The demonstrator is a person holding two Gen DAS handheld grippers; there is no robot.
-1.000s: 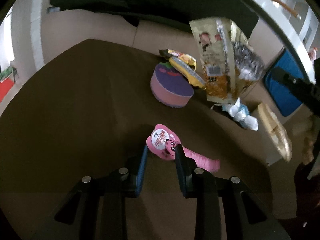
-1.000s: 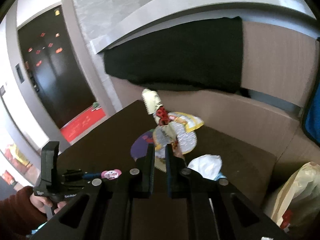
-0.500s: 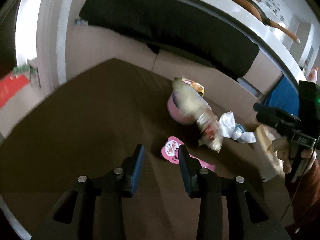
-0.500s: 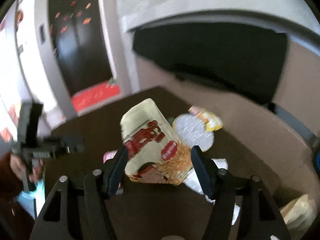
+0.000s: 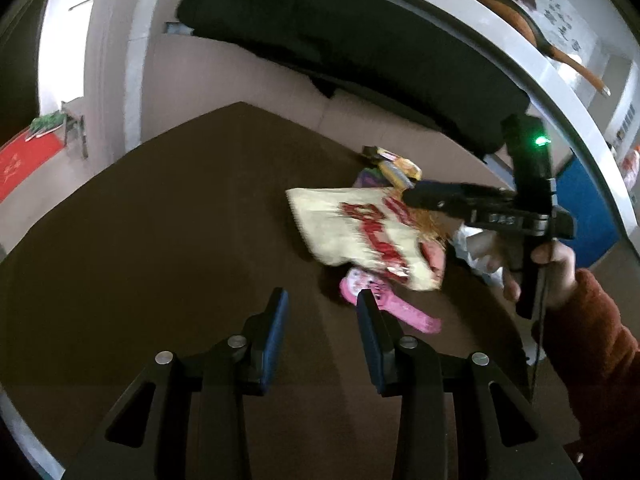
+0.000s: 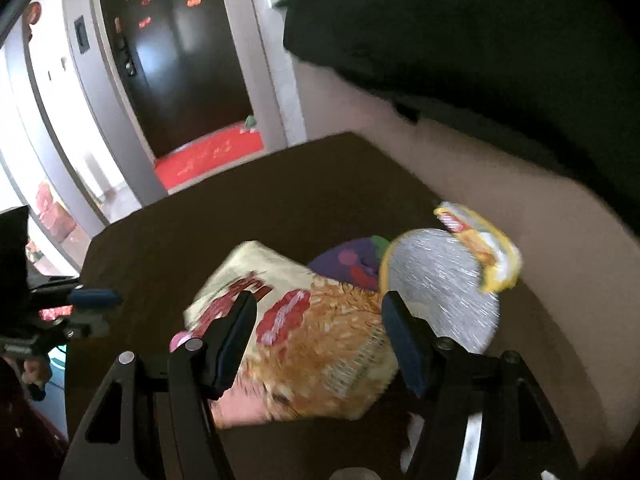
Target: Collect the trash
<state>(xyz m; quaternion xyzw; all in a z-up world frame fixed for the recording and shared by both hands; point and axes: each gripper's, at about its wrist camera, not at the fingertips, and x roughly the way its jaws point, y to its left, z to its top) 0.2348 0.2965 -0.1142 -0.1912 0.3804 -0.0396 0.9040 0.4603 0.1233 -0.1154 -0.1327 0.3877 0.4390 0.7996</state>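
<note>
**Snack bag loose between spread fingers over the brown surface**

The left gripper (image 5: 320, 312) hung low in the centre of its own view, its blue-padded fingers (image 5: 276, 328) standing apart with nothing between them. Just beyond the right-hand finger lay a pink wrapper (image 5: 404, 312) on the brown surface (image 5: 160, 240), partly covered at its upper end by a cream snack bag (image 5: 360, 236) printed with red lettering. That bag filled the middle of the left view, tilted, its right end under the tips of the right gripper (image 5: 416, 196), which reached in from the right edge, held by a hand (image 5: 556, 268) in a rust-red sleeve. Whether the bag touched the surface I could not tell.

In the right wrist view the right gripper (image 6: 320, 308) had its fingers (image 6: 236, 328) set wide, and the snack bag (image 6: 320, 340) lay between and below them, blurred, touching neither pad clearly. Its silver inside (image 6: 444, 292) showed to the right of centre, with a yellow wrapper (image 6: 488, 248) at its upper edge. A purple round tub (image 6: 348, 260) sat just behind the bag. At the left edge of that frame the left gripper (image 6: 80, 304) appeared small and dark.

Behind the trash in the left view, a yellow wrapper (image 5: 400, 166) lay at the far edge of the surface, touching the purple tub (image 5: 368, 178). A black cushion (image 5: 340, 40) ran across the top of the frame along a tan sofa (image 5: 240, 76).
</note>
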